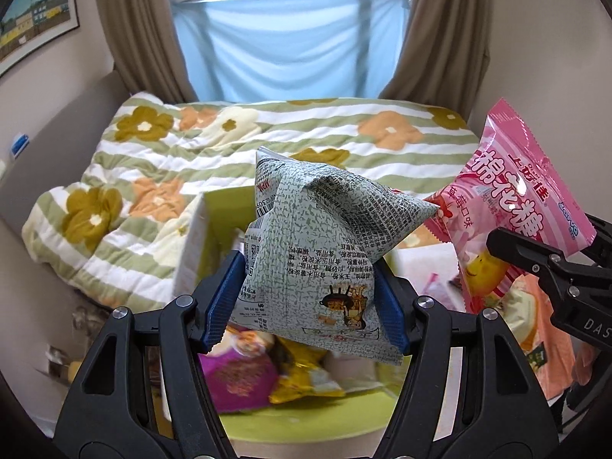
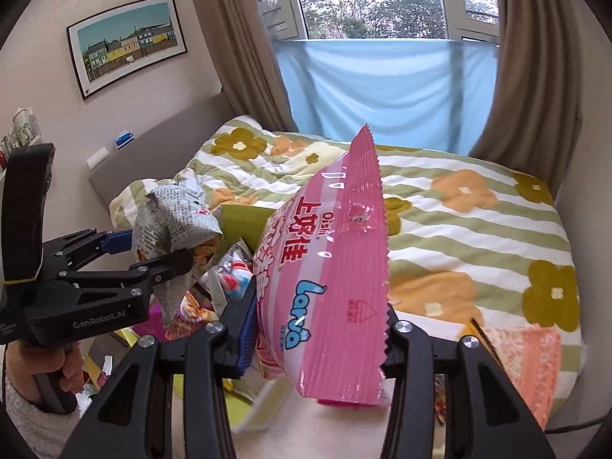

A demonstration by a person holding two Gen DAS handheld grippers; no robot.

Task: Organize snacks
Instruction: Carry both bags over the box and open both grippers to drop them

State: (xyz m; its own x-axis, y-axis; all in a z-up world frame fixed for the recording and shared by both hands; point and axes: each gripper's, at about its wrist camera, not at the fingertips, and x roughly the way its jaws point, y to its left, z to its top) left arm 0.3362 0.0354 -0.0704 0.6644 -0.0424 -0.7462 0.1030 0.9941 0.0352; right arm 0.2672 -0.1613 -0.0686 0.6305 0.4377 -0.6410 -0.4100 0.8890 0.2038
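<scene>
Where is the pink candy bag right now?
The crinkly pink plastic snack bag is held up in the right gripper, above the flowery striped quilt.

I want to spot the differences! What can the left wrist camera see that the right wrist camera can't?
Only the left wrist view looks down into the green box, with a purple packet and a yellow one. Only the right wrist view shows the person's hand and the whole framed picture. Both show the grey-green snack bag, the pink marshmallow bag and the flowery blanket.
</scene>
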